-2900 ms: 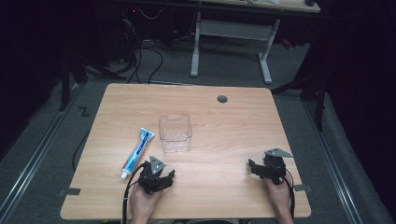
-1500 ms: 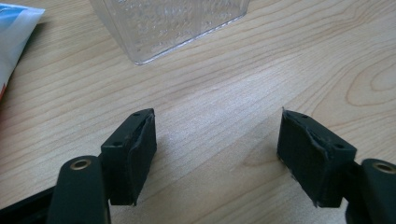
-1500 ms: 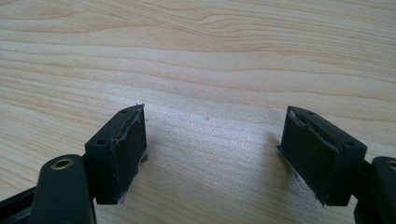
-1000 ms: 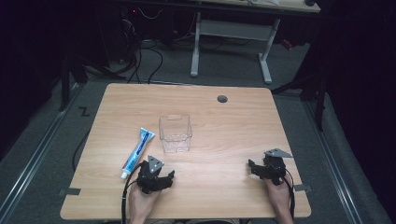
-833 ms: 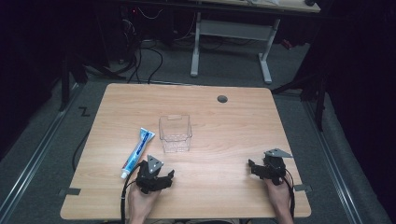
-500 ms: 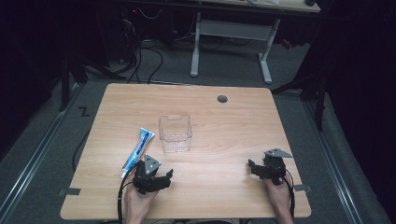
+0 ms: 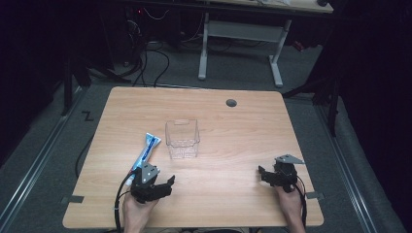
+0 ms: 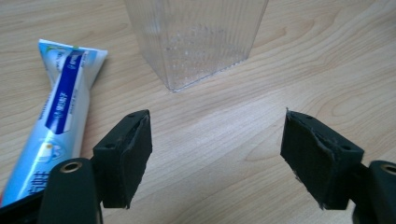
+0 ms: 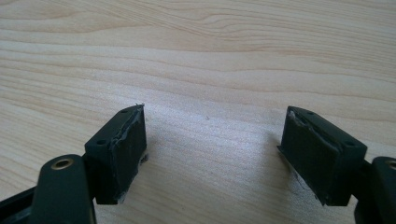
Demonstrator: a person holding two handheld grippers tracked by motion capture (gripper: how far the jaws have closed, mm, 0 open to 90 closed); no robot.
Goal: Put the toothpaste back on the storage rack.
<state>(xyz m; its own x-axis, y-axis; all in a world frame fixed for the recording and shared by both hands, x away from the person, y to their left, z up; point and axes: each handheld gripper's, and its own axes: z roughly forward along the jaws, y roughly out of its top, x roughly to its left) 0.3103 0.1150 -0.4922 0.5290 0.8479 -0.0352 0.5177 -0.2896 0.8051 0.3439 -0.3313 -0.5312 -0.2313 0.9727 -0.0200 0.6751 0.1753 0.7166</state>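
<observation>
Both grippers hold nothing. Our left gripper [image 8: 215, 154] has just spread its jaws to full width, bare table [image 7: 233, 126] between them, and shifted toward the toothpaste tube [image 8: 56, 116]. Tube lies flat just left of the clear container [image 7: 182, 139]. Looks like we're lining up the pick. Right gripper [image 9: 212, 156] sits wide open, unmoved, well apart.

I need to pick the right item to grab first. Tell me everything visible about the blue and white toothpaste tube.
The blue and white toothpaste tube is a soft squeezable tube with a flat crimped end and a dark blue band of white lettering. It lies flat on the wooden table, crimped end away from the person, left of the clear plastic container without touching it. Its near end is hidden behind the left gripper.
</observation>
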